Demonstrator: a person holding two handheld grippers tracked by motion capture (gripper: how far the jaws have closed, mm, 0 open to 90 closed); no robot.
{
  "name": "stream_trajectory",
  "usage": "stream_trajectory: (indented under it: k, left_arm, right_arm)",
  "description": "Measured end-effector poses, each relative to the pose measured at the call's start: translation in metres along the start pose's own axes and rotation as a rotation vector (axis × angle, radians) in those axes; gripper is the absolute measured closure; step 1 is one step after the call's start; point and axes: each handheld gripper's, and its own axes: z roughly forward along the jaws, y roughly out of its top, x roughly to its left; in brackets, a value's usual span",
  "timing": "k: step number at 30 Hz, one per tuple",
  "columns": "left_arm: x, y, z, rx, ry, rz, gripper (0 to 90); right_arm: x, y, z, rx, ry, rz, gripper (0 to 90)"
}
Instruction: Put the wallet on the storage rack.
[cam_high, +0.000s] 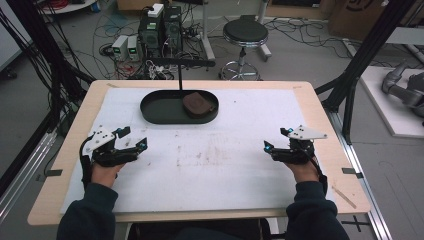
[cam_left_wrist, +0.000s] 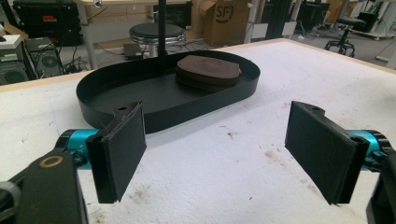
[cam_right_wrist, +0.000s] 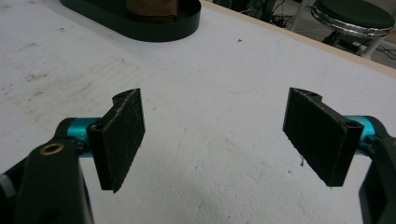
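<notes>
Currently both grippers, left (cam_high: 134, 138) and right (cam_high: 276, 139), gape wide, empty. Brown pad stack (cam_left_wrist: 208, 71) lies in the black tray's (cam_high: 155, 114) right end, near the tabletop's far edge (probably light, floppy); pinch its near rim.

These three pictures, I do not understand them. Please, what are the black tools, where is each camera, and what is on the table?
A person sits at a table covered with a white sheet, holding a hand tool in each hand: the left gripper and the right gripper. Each has two black jaws that pinch. The high view looks down from above the person. The other two pictures come from cameras riding on each gripper, looking along its jaws. Both grippers are open and hold nothing. On the table lies a black oval tray with a brown flat pad inside.
</notes>
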Motion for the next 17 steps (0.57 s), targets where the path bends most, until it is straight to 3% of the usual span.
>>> stream_trajectory:
  k: [17]
  left_arm:
    - [0.0003,-0.0021,0.0026,0.009,-0.004,-0.002,20.3]
  right_arm:
    - [0.0009,-0.0012,0.0032,0.017,-0.01,-0.027,21.1]
